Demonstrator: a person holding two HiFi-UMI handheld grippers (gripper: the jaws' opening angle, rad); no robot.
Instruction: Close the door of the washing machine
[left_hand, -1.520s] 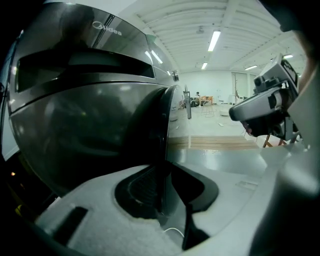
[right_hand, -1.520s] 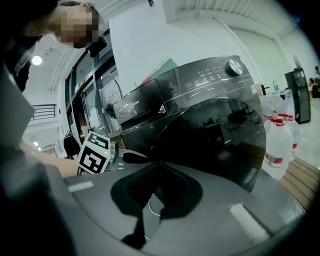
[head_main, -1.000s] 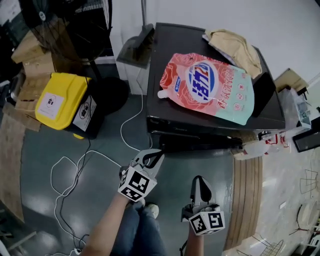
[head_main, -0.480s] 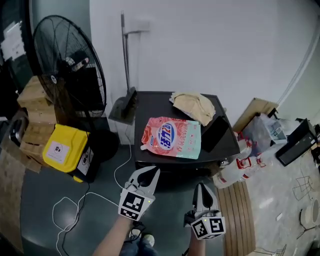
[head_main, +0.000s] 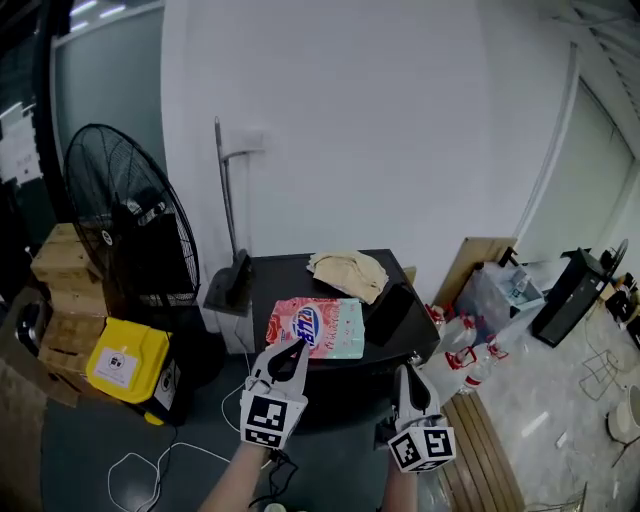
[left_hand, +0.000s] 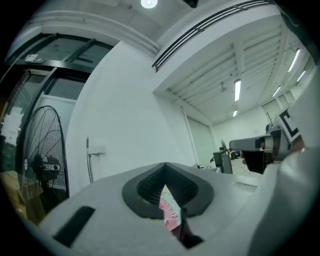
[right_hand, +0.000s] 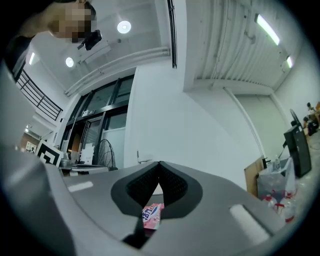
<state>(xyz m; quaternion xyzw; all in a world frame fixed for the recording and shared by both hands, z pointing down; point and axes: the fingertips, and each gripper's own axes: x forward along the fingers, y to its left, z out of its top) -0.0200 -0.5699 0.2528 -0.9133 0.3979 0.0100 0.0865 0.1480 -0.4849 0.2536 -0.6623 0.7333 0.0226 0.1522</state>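
The black washing machine (head_main: 275, 282) stands against the white wall, seen from above and in front. Its door is hidden from me below the top's front edge. A pink detergent pouch (head_main: 315, 327) and a beige cloth (head_main: 347, 270) lie on its top. My left gripper (head_main: 297, 347) is held up in front of the pouch, shut with nothing in it. My right gripper (head_main: 405, 372) is beside the machine's front right corner, also shut and empty. Both gripper views look over the machine at the wall; the pouch (left_hand: 170, 212) (right_hand: 152, 215) shows through the slit below the touching tips.
A big black fan (head_main: 125, 215), stacked cardboard boxes (head_main: 65, 290) and a yellow case (head_main: 128, 362) stand left of the machine. A dustpan (head_main: 232, 285) leans at its left side. Plastic bottles (head_main: 470, 355) and a wooden board (head_main: 475, 260) are on the right. White cable (head_main: 150, 465) lies on the floor.
Both grippers have risen, still shut. The head view has lifted from looking straight down on the machine to facing the wall, so the machine now appears smaller and farther off.
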